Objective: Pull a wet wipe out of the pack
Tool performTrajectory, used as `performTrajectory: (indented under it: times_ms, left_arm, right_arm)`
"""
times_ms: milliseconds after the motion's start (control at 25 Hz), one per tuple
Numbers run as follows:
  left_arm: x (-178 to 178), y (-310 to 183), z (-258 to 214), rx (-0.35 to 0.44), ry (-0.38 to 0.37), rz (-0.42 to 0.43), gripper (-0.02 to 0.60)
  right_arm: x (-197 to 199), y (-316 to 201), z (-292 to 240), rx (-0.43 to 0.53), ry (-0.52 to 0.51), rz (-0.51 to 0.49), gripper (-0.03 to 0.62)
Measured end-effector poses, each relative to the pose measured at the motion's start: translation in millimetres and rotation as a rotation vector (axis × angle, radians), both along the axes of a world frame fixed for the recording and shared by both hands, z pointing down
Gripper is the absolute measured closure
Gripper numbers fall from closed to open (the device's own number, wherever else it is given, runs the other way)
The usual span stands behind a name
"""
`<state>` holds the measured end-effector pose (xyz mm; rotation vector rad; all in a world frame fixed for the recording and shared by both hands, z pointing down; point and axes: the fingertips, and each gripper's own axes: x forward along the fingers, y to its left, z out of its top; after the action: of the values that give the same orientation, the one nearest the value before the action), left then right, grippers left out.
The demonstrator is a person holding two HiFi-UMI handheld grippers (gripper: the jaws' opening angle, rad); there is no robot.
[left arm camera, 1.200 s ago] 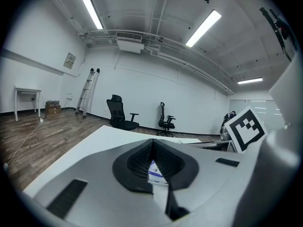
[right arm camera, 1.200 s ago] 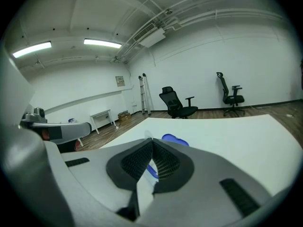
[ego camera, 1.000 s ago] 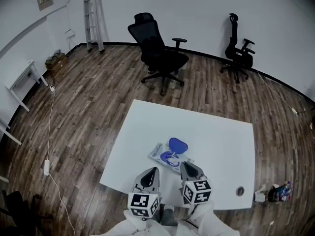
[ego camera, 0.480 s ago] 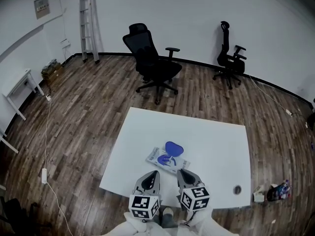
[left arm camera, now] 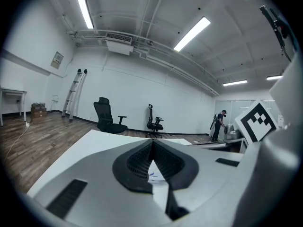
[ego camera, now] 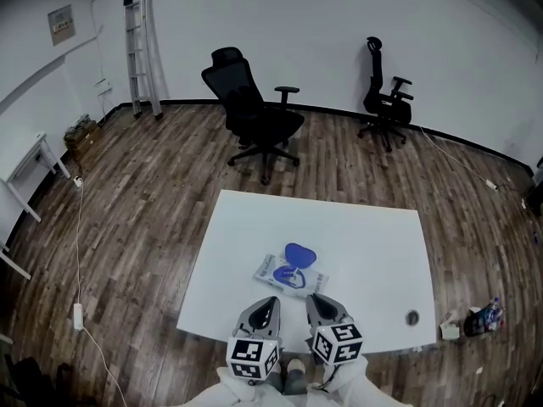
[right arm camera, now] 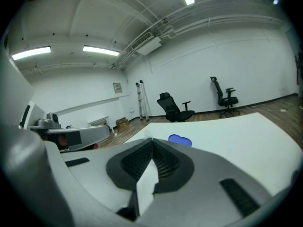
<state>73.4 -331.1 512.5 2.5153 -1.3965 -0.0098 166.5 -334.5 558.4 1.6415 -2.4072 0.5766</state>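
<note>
White counter point(ego camera: 373, 253) stands on wood floor point(ego camera: 153, 193), open room round every edge. The wet wipe pack point(ego camera: 291, 275) lies near its front edge, lid raised. Left claw point(ego camera: 268, 302) and right claw point(ego camera: 312, 298) hover closed beside it, seemingly empty.

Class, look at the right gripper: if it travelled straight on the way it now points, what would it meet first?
Probably the wipe pack on the white table, near its raised blue lid: the right gripper points slightly down towards it. Depth is unclear, so bare table might come first.
</note>
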Motion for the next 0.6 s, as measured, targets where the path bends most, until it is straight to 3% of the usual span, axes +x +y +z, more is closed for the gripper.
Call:
performTrajectory:
  times_ms: [600]
  left_arm:
    - [14.1,18.5,-2.9,0.008,-0.014,0.056,0.583]
  right_arm:
    - [5.3,14.8,-5.1,0.009,-0.04,0.04,0.582]
